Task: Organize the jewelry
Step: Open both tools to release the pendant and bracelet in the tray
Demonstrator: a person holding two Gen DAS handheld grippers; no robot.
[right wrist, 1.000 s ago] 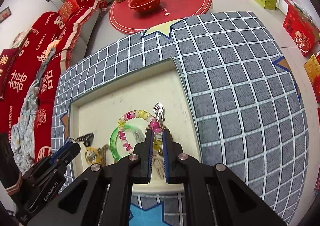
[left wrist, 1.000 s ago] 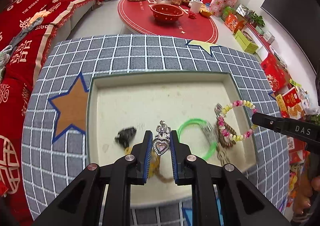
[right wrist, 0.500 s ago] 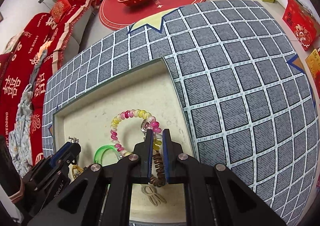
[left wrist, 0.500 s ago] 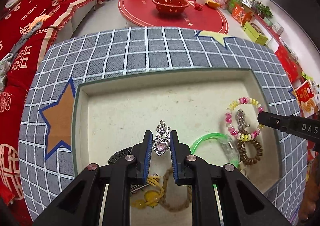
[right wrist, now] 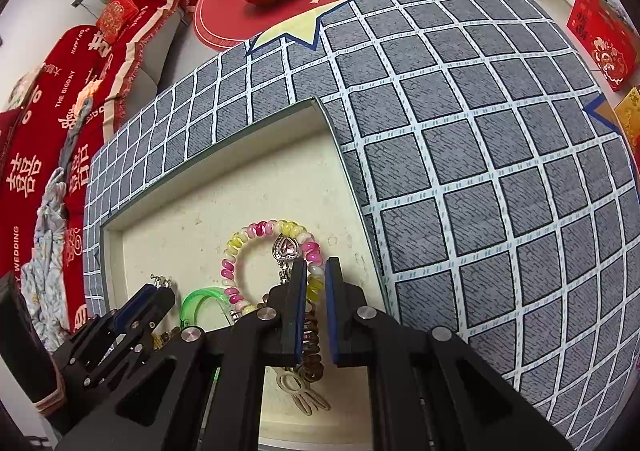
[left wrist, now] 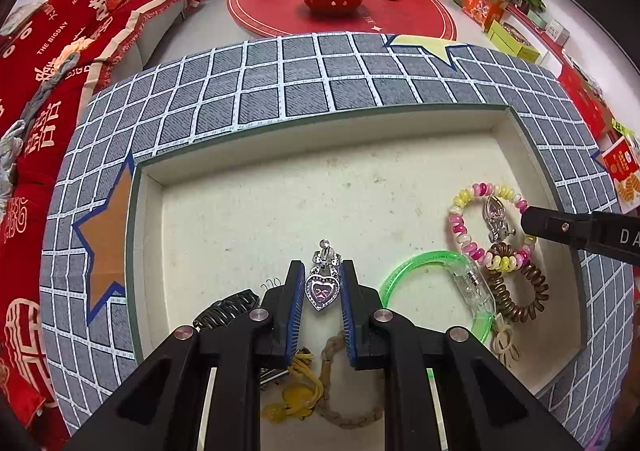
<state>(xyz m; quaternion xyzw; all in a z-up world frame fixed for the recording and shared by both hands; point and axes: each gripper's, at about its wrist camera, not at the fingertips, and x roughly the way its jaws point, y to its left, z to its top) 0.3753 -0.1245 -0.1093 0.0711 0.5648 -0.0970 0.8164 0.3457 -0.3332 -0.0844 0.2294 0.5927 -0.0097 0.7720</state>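
Item: silver heart-shaped pendant with pink stone, pinched between our left gripper fingers, held clear above the shallow cream-lined tray for sorting. At three o'clock lie the pink-and-yellow beaded bracelet and green translucent bangle. Our right gripper hovers there, fingers slightly parted, pinching nothing.

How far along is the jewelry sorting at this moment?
Midway at best. A beaded bracelet, green bangle and brown coil tie lie clustered at the tray's right side. The left gripper holds a heart pendant. The black clip and yellow cord remain unsorted.
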